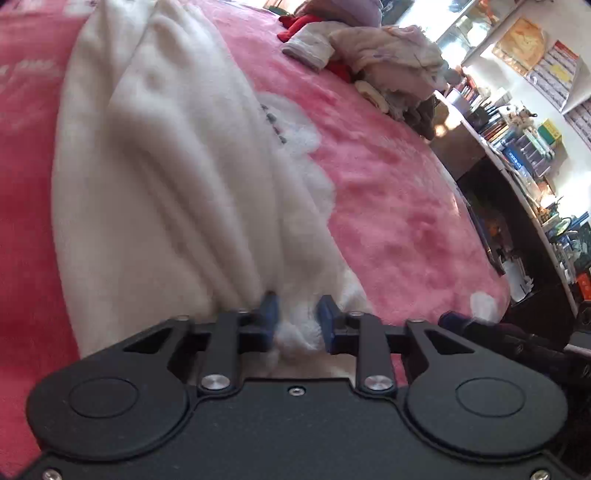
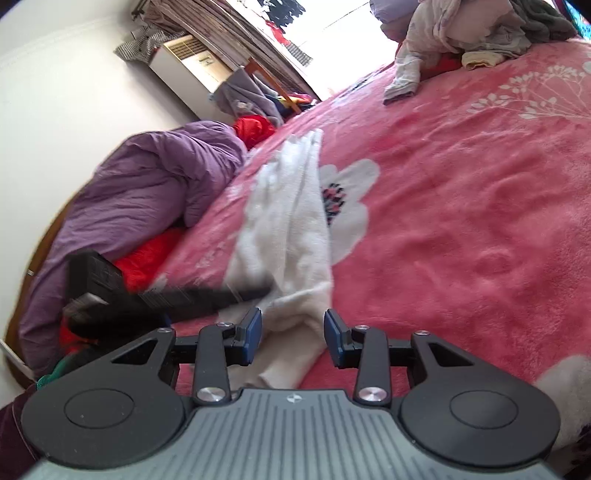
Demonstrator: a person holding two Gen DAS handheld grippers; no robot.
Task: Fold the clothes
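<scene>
White fleece, a long garment [image 1: 177,177], lies stretched across the pink blanket [image 1: 399,206] on the bed. The left gripper [image 1: 298,321] has its blue pads nipped onto a bunched end of it. The right gripper [image 2: 291,336] straddles the other near end with jaws apart, fabric loose between them. A clothes pile [image 2: 476,33] sits well apart at the far edge.
</scene>
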